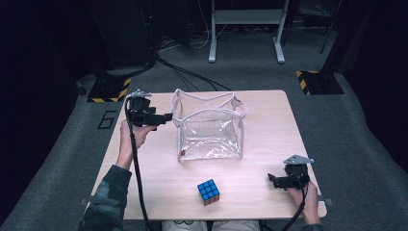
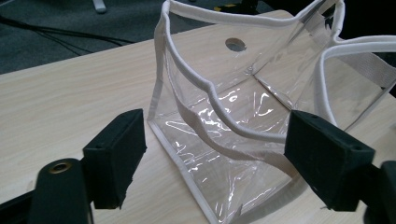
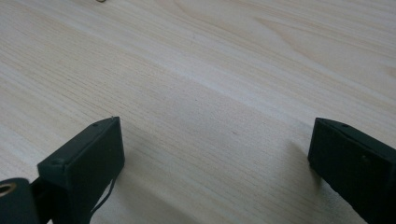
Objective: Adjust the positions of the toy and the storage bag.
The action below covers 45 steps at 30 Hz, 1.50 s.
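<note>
Clear bag (image 1: 210,130), mid-counter: light, floppy, slippery film; probably best gripped by its white rim. Left tongs (image 2: 212,158) open beside it, empty; right tongs (image 3: 212,154) open, empty.

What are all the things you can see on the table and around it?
clear bag: one, see-through plastic with white edging, standing open in the middle of the table
puzzle cube: one, blue top with a red side, near the front edge of the table
table: one, light wood, in the middle of the grey floor
white stand: one, on the floor behind the table
black cables: several, on the floor behind the table
left gripper: one, black, open, beside the bag's left side, not touching it
right gripper: one, black, open, low over bare table at the front right
</note>
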Tool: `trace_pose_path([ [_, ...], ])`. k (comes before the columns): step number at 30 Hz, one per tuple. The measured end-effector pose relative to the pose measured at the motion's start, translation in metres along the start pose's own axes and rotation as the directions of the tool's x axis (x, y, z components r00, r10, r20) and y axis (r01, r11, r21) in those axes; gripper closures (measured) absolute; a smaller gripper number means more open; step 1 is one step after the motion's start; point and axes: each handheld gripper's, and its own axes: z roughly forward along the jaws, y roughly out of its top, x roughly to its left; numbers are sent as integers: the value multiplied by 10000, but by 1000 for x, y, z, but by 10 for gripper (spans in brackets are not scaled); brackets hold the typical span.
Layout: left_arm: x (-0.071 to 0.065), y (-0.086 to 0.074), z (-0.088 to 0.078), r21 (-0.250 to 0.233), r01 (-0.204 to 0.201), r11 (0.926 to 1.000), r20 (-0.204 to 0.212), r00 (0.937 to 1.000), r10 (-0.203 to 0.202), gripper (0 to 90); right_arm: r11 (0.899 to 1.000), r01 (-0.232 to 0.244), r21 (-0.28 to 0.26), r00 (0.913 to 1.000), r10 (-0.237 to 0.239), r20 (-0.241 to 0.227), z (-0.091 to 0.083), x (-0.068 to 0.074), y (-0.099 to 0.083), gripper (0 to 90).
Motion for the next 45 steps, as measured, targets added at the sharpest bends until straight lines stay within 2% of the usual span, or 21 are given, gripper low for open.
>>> trace_pose_path([
  [9,0,-23,-15,-279,42,9996,14,10000,-41,143,10000,-2,3,10000,2,-1,0,0,0,30],
  [18,10,-58,-14,-35,232,9997,-171,9996,-232,129,10000,-14,1,10000,14,7,0,0,0,30],
  [28,20,-105,5,564,572,9968,-301,9980,-555,119,10000,-22,2,10000,22,18,0,0,0,30],
  [32,25,-125,16,851,854,9927,-263,9962,-834,115,10000,-25,0,10000,25,20,0,0,0,31],
  [37,29,-148,28,1232,1042,9869,-455,9940,-993,108,10000,-28,1,10000,28,26,0,0,0,30],
  [45,32,-176,43,1483,1240,9811,-558,9916,-1169,101,10000,-39,0,10000,39,41,0,0,0,30],
])
